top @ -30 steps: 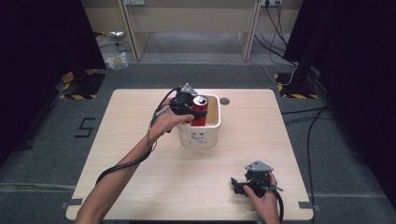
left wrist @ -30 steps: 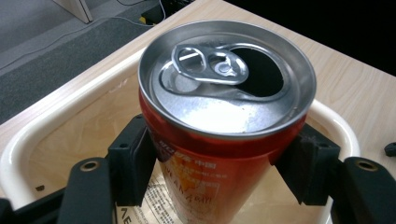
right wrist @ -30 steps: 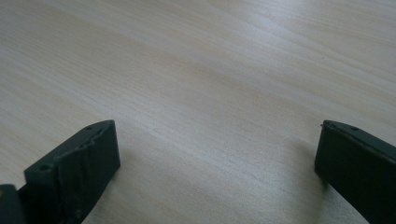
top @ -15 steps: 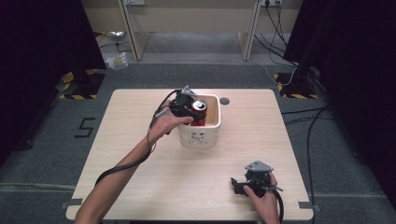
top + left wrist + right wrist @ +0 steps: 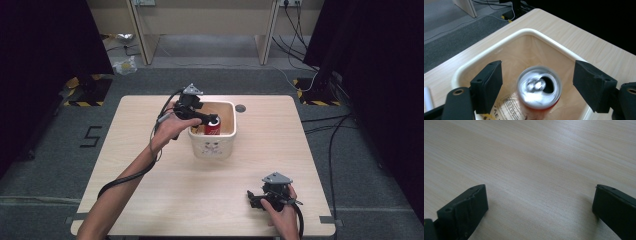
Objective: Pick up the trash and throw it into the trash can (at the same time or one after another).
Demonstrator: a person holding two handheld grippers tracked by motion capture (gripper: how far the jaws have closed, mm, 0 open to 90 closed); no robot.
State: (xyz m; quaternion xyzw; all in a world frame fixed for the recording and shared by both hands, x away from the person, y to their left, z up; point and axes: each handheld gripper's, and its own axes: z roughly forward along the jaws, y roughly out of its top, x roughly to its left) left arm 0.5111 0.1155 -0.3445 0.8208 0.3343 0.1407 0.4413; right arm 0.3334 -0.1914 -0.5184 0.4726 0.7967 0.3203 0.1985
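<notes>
At frame centre, the left gripper hovers over the cream tub, jaws just opened wide; the red can, blurred, apparently stands free between them inside the tub.

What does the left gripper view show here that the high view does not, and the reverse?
Left gripper view: the can has an opened silver top, and gaps separate it from both pads, the jaws having just been opening; a printed packet lies beside it. High view: the right gripper near the table's front edge, both forearms, the floor. Both: can inside the cream bin, left gripper above it.
</notes>
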